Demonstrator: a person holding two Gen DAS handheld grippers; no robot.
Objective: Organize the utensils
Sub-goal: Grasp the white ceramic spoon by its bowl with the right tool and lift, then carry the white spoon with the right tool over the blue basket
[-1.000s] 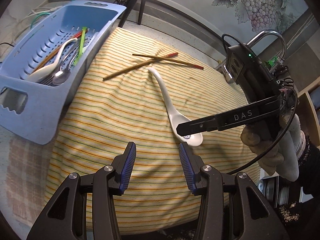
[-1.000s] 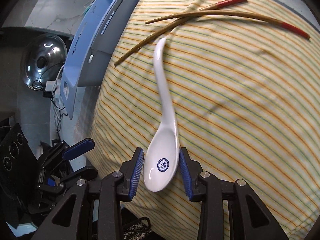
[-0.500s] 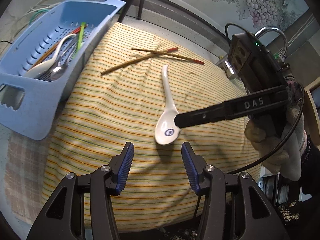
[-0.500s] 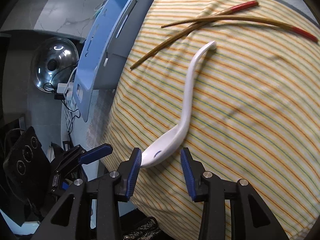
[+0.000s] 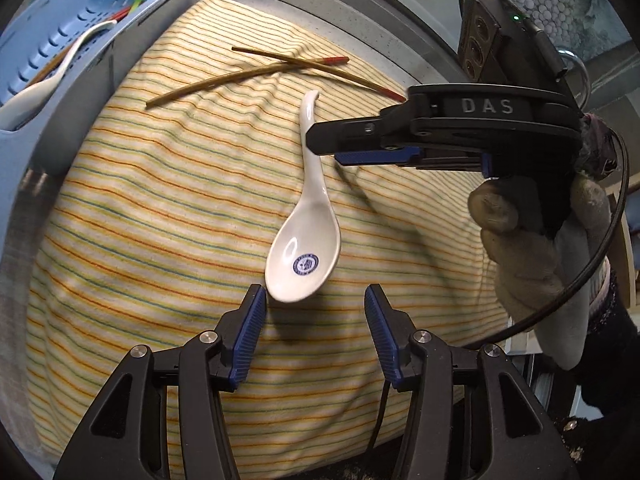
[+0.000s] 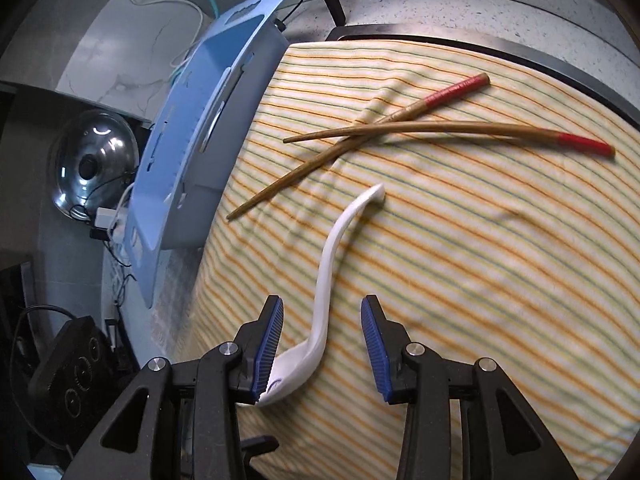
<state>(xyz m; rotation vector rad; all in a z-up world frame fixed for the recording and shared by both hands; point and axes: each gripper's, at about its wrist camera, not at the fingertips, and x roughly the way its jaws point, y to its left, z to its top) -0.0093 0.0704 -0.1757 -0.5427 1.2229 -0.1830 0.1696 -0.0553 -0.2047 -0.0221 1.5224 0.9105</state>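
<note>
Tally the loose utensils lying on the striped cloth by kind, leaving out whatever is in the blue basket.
White ceramic spoon: 1
Red-tipped wooden chopsticks: 2, crossed over each other
Total on the striped cloth: 3

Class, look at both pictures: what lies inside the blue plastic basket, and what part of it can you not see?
Inside the blue plastic slotted basket a white ceramic spoon, some thin sticks, red-tipped ones among them, and a green stick show. The basket's near wall and the picture edge hide the rest.
</note>
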